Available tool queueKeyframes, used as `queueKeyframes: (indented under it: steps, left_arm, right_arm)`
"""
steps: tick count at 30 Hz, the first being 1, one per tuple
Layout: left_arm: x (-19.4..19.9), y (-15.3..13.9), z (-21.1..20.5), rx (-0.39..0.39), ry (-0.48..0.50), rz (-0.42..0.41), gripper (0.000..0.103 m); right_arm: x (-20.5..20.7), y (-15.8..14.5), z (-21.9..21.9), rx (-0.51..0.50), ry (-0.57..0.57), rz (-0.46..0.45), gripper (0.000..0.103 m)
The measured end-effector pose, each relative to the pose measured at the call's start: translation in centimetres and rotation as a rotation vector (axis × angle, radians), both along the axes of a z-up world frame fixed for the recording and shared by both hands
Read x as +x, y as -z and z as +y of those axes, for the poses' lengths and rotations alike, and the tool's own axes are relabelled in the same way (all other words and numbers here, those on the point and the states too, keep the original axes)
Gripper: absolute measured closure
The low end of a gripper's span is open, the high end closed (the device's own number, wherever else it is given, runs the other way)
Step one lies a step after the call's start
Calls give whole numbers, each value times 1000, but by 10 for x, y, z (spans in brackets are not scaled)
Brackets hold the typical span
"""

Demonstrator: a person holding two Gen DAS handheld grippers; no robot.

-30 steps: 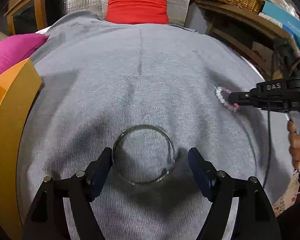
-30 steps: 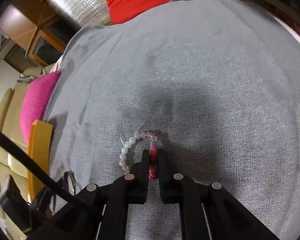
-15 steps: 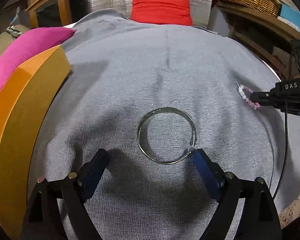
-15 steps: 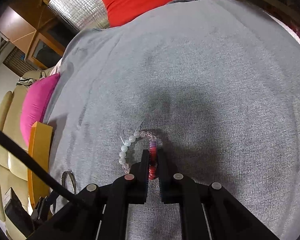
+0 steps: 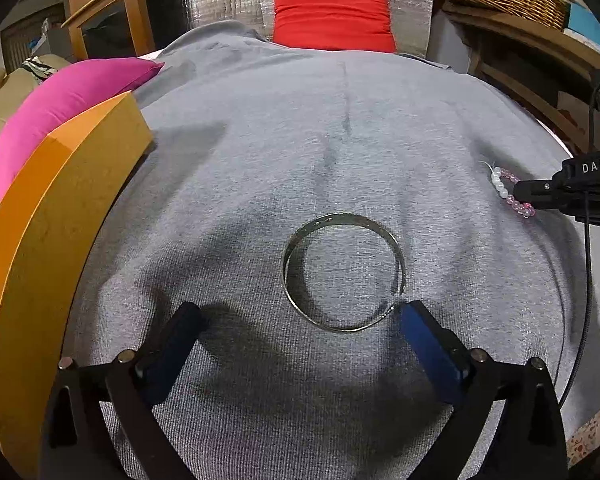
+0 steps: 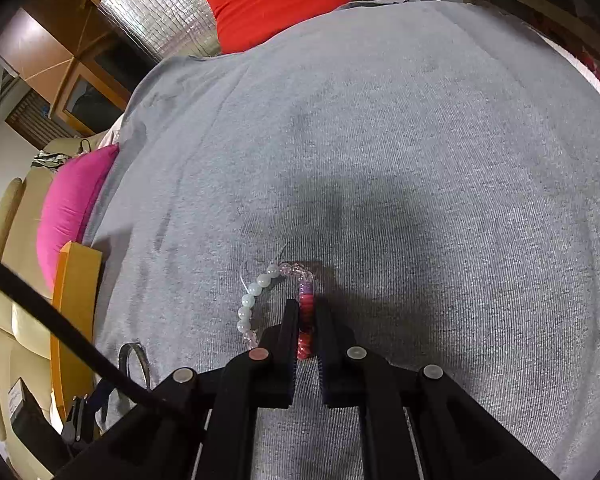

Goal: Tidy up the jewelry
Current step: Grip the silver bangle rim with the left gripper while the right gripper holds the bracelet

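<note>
While the left tongs [image 5: 300,330] have just been opening, the metal bangle [image 5: 343,271] is left released.
The beaded bracelet [image 6: 276,304] is clenched by the right tongs [image 6: 306,320] on grey cloth [image 6: 420,160].

Left gripper [image 5: 300,316]: jaws have just been opening and now stand wide. The metal bangle [image 5: 343,272] — a second ago lying directly between the fingertips — now lies flat on the grey cloth [image 5: 340,128] ahead of them, its near rim just beside the right-hand fingertip [image 5: 414,314]. The orange box [image 5: 56,208] fills more of the left wrist view — the view has swung.
</note>
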State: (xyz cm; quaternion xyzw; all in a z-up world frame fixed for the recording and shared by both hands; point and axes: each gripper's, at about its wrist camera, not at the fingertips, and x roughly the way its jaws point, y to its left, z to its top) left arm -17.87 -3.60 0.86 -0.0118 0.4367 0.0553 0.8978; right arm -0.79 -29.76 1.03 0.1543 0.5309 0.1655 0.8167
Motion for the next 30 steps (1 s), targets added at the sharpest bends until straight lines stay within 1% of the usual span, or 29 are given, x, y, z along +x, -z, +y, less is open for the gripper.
queueKeyframes:
  steps: [4,17,23,26,30]
  left_arm:
    - [2,1,2,-1,-6,3,0]
    - [9,5,6,-18,-6,12,0]
    - [18,1,11,-35,6,32,0]
    - [23,-2,12,-14,1,24,0]
    - [33,0,9,-33,23,26,0]
  right_arm:
    - [0,0,3,-9,6,-13,92]
    - [-3,-2,13,-51,5,-63,92]
    - [-3,-1,9,-39,-2,-62,92]
    - [-2,-1,8,-32,-6,-58,92]
    - [-1,-1,7,-23,-3,-47,92]
